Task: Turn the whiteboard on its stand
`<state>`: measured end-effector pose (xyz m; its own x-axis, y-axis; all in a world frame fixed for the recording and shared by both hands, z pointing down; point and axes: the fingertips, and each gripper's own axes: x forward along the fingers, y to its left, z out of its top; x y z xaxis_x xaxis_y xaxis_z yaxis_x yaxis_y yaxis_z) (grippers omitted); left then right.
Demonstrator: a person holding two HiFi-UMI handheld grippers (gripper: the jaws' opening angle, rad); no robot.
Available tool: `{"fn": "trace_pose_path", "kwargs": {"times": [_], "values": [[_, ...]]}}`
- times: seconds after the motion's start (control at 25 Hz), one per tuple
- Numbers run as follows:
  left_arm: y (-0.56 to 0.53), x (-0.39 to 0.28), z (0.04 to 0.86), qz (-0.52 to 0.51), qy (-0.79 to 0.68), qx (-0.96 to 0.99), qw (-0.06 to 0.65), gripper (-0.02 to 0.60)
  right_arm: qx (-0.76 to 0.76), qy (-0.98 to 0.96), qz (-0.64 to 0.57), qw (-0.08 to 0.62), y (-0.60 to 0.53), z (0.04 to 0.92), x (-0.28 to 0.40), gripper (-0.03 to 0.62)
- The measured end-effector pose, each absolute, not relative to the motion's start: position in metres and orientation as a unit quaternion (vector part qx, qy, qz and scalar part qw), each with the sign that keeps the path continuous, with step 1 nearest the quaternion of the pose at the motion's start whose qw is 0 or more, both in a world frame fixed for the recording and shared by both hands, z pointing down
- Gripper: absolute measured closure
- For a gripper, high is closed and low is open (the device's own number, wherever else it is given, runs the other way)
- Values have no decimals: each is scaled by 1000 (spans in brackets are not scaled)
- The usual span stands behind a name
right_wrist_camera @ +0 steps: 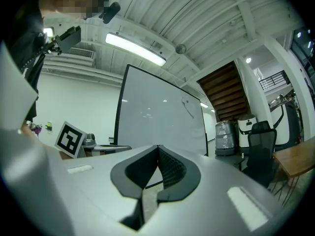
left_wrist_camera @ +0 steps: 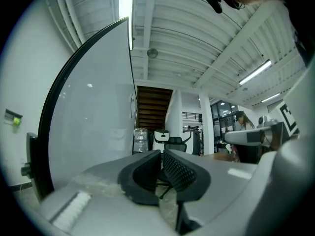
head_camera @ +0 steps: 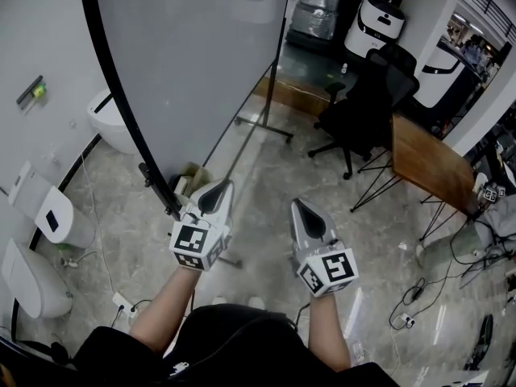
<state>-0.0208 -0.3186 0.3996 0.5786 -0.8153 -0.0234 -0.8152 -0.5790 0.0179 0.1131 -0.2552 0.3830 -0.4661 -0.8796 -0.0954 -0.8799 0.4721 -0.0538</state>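
Note:
The big whiteboard (head_camera: pixel 193 63) fills the upper left of the head view, with its black frame edge (head_camera: pixel 121 111) curving down toward my left hand. Its stand foot (head_camera: pixel 266 127) rests on the marble floor behind it. My left gripper (head_camera: pixel 218 185) is just right of the board's lower edge, shut with nothing between its pads. In the left gripper view the whiteboard (left_wrist_camera: pixel 93 132) rises to the left of the left gripper (left_wrist_camera: pixel 161 154), apart from it. My right gripper (head_camera: pixel 298 206) hangs further right, also shut and empty. The right gripper view has the whiteboard (right_wrist_camera: pixel 157 117) standing beyond the right gripper (right_wrist_camera: pixel 158 149).
A black office chair (head_camera: pixel 367 103) and a wooden table (head_camera: pixel 427 164) stand to the right. White machines (head_camera: pixel 379 27) are at the back. White units (head_camera: pixel 60 216) line the left wall. Cables (head_camera: pixel 411 297) and a power strip (head_camera: pixel 121 303) lie on the floor.

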Motion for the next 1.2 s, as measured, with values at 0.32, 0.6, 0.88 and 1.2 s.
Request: {"fn": "trace_pose_path", "kwargs": {"times": [0.32,0.6,0.88,1.2], "values": [[-320,-22,408,-8,-462,887,13,578,-513,858,3,40,-258,384,111,586],[-320,-28,411,-9,-465,885,8,578,-511,858,2,39,-259,386,108,586],[-318,-38,415,-8,-467,884,9,578,-508,860,5,40,-259,384,100,586],[-317,-43,415,-5,-477,879,18,578,-499,866,2,34,-261,390,95,586]]}}
